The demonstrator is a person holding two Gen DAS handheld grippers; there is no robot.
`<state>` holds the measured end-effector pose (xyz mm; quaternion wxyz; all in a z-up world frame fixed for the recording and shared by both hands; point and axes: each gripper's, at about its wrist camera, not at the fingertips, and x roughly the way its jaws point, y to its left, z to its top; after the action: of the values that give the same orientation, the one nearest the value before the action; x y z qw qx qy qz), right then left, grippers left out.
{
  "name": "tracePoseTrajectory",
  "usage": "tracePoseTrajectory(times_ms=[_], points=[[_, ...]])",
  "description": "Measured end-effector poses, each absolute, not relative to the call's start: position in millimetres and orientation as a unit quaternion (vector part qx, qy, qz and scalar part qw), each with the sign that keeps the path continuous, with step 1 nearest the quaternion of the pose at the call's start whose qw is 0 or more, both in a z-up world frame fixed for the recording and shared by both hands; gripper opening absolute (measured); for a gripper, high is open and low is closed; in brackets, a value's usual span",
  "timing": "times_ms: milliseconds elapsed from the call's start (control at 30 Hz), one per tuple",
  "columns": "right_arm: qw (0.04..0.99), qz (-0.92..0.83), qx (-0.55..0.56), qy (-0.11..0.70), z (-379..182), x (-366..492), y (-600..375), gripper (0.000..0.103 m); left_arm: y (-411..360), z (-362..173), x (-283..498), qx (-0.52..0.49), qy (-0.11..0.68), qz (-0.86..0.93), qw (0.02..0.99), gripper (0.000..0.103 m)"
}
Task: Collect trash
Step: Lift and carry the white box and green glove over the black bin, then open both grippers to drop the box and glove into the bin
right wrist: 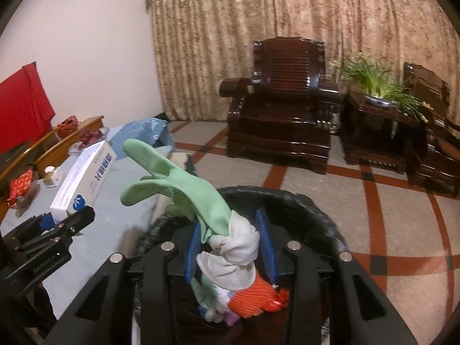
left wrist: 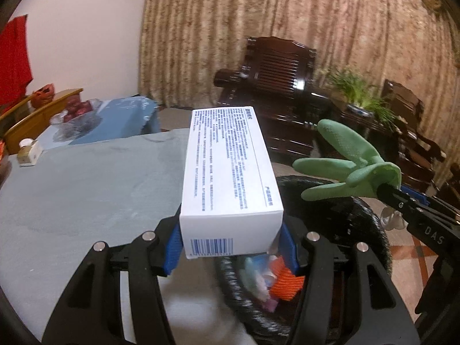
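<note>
- Carrying: white carton (left wrist: 230, 169), long and rectangular, blue small print on its top face, barcode on the near end; pinched at that near end between the blue pads of the left hand-held gripper (left wrist: 231, 247), the rest sticking out unsupported toward 12 o'clock.
- Carrying: green rubber glove (right wrist: 184, 184), dimpled palm, fingers splayed toward 10 o'clock, its pale cuff bunched and pinched in the right hand-held gripper (right wrist: 230, 244).
- Location: both items hang over the black-lined trash bin (right wrist: 310, 207), whose rim curves from 6 to 3 o'clock in the left wrist view; orange mesh netting (right wrist: 256, 296) and blurred scraps already lie inside.
- Risk, judged: the carton is gripped by one end only, so it may pivot and fall short onto the desk (left wrist: 86, 189) at 9 o'clock.
- Risk, judged: the limp glove's fingers reach past the rim, so it may drape over the edge or snag on a pad when let go.
- Surroundings: dark wooden armchair (right wrist: 284, 109) at 1 o'clock, potted plant (right wrist: 376, 83) at 2 o'clock, beige curtain (right wrist: 287, 14) behind.
</note>
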<state>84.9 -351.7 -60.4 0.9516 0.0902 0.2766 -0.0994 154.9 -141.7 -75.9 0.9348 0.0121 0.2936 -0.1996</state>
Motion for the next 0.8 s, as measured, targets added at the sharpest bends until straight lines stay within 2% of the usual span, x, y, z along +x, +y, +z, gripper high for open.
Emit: tracePoseTrajectory(times_ms=[400, 800], points=[[0.936, -0.142, 0.092, 0.31, -90.8, 73.4, -387.4, 0.037, -200.5, -113.4, 152.2, 0.055, 0.31, -0.255, 0.914, 0.054], [0.923, -0.147, 0.111, 0.339, -117.4, 87.1, -401.8, 0.037, -218.4, -142.4, 166.0, 0.066, 0.337, -0.263, 0.902, 0.054]])
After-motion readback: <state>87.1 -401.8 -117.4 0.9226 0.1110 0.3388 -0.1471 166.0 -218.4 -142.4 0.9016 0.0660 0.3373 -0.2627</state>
